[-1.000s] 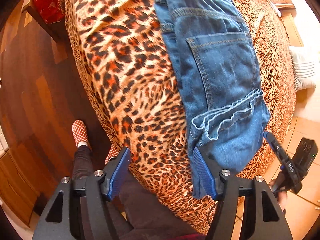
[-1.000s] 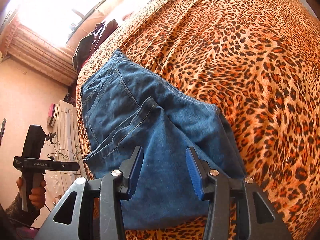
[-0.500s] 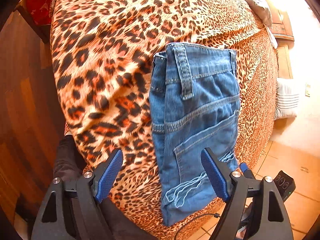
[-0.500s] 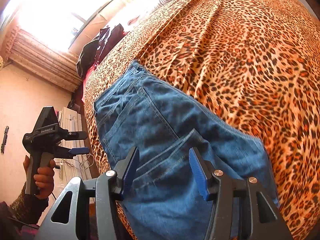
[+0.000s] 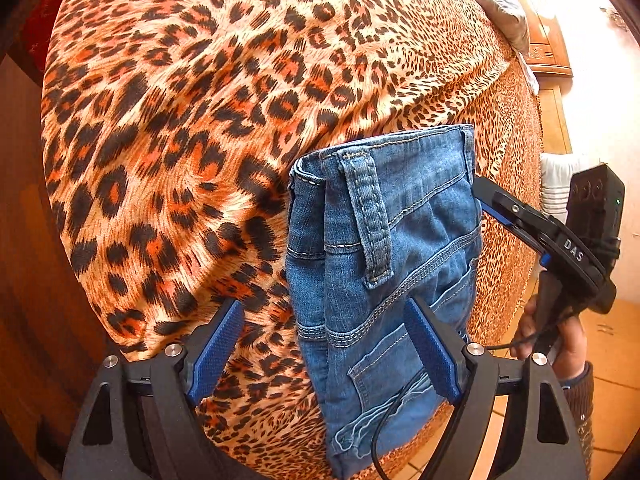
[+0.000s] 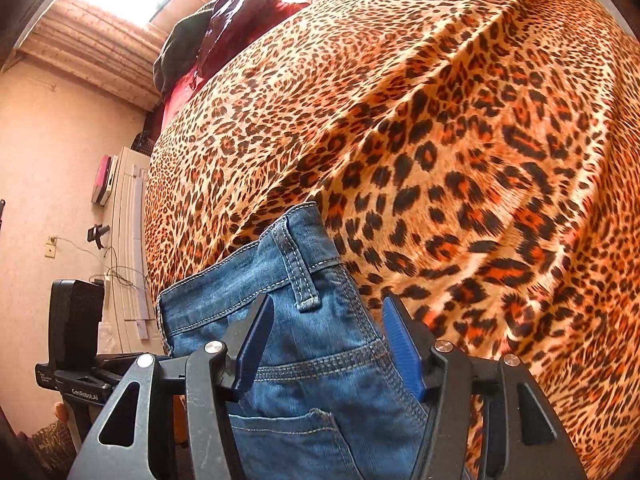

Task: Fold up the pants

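Note:
Folded blue jeans (image 5: 380, 260) lie near the edge of a bed with a leopard-print cover (image 5: 180, 120), waistband and belt loop at the far end, back pocket and hems nearer. My left gripper (image 5: 324, 344) hovers open above their left edge, one finger over the cover, the other over the denim. In the right wrist view the jeans (image 6: 320, 340) lie under my right gripper (image 6: 326, 344). Its jaws are opening and straddle the belt loop without pressing it. The right gripper (image 5: 486, 200) also shows at the jeans' right edge, held by a hand (image 5: 560, 344).
A grey pillow (image 5: 488, 4) and wooden furniture (image 5: 548, 52) lie beyond the bed. Tiled floor (image 5: 612, 360) is at right and wood floor (image 5: 20, 240) at left. Dark clothes (image 6: 208, 28) are heaped at the bed's far end. A black cable (image 5: 384, 420) hangs over the denim.
Both grippers have travelled along the jeans from the hem end to the waistband. Both pairs of jaws stand wider apart than before. The right gripper now sits beside the jeans' right edge.

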The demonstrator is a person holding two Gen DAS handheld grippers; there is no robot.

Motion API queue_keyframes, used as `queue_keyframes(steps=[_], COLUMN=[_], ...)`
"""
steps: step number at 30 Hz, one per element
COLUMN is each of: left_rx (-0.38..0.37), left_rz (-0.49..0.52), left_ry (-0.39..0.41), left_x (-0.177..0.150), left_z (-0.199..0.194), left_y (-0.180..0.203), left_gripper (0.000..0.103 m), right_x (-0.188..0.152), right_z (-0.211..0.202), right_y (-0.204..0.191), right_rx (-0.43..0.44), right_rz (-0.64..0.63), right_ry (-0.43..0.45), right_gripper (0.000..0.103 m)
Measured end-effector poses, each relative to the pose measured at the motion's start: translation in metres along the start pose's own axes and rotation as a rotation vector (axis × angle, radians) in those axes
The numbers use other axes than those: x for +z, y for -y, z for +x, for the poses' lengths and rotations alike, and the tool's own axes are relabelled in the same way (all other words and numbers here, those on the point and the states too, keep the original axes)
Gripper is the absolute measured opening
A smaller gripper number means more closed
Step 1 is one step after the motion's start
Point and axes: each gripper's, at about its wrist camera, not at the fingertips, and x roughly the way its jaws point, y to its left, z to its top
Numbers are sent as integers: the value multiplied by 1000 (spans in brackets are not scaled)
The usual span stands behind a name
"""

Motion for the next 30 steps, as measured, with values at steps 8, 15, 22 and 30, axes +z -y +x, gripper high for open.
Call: queue_keyframes(steps=[8,15,22,30], left_rx=[3,-35,-121,-93], left_rz=[-10,-66,-146,-128], left_ry=[51,60,54,70], left_x=[5,14,34,32], left_z=[4,17,25,30], left_y=[13,12,8,8], left_gripper=[87,88,85,77], right_x=[7,6,8,13], right_z=[23,15,19,32], right_y=[1,16,9,-12], right_rx=[33,71,83,70], right_rz=[-52,-19,-30,-106], right_ry=[-67,-64,-74,-95], right_gripper=[58,60,62,58])
